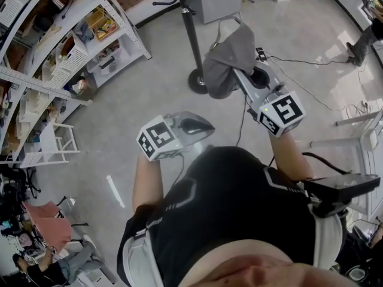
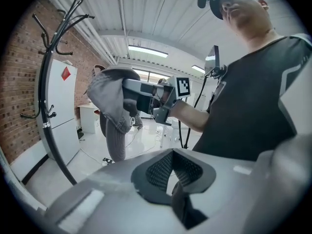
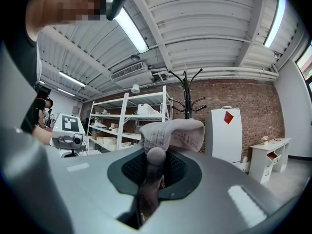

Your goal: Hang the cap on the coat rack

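Seemingly soft, light, floppy: grey fabric cap [image 1: 230, 58] pinched at stitched edge in right gripper [image 3: 155, 160]; left gripper [image 2: 174, 168] closed, empty.

One coat rack [image 1: 190, 34], one grey cap [image 1: 230, 52] and two grippers: the left gripper [image 2: 174, 172] and the right gripper [image 3: 155, 167], both on the near side of the rack. Each carries one marker cube [image 1: 158, 137], two cubes in all. In the right gripper view, one white shelving unit [image 3: 126, 121] stands left of the rack, with one white cabinet [image 3: 223, 130] and one white desk [image 3: 268, 155] to its right; the cabinet bears one red diamond sticker [image 3: 228, 117]. The head view takes in three people: one person [image 1: 233, 220] holding the grippers beside the rack, one seated figure [image 1: 42, 271] far off at lower left, and one pair of legs [image 1: 365, 40] well right of the rack.
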Demonstrator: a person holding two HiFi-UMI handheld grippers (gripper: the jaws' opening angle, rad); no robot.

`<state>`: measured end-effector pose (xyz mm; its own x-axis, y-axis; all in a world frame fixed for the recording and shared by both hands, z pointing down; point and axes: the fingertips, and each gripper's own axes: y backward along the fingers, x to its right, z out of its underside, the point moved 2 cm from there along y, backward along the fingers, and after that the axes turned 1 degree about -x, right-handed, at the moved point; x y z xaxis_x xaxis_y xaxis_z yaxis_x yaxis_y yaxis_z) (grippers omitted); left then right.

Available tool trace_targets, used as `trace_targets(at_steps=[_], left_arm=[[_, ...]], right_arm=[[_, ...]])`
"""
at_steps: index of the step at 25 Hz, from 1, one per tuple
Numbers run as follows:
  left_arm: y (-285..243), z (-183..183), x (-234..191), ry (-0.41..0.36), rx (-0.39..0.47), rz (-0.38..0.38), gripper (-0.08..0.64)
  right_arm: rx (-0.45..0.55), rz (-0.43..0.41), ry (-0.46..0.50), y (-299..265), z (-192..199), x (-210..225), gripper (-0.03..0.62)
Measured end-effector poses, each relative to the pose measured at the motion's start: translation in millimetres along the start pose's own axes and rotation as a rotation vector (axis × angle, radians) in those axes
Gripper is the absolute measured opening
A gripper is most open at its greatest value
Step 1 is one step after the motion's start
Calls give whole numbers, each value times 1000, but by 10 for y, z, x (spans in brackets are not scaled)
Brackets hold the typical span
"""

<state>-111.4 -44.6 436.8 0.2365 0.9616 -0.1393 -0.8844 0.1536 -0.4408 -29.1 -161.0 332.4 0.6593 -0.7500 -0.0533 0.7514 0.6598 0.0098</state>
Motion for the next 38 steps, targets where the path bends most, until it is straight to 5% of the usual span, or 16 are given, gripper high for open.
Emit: trace_targets(at_steps=[12, 28, 38], left_arm=[[123, 49, -344, -23, 17, 67, 156], [6, -677, -1313, -57, 39, -87, 156], [-97, -1145, -1834, -81, 49, -101, 156]], right_arm=[[8, 63, 8, -361, -65, 187, 43], [107, 31, 56, -881, -501, 1145, 43], [156, -60, 101, -1180, -838, 1639, 43]])
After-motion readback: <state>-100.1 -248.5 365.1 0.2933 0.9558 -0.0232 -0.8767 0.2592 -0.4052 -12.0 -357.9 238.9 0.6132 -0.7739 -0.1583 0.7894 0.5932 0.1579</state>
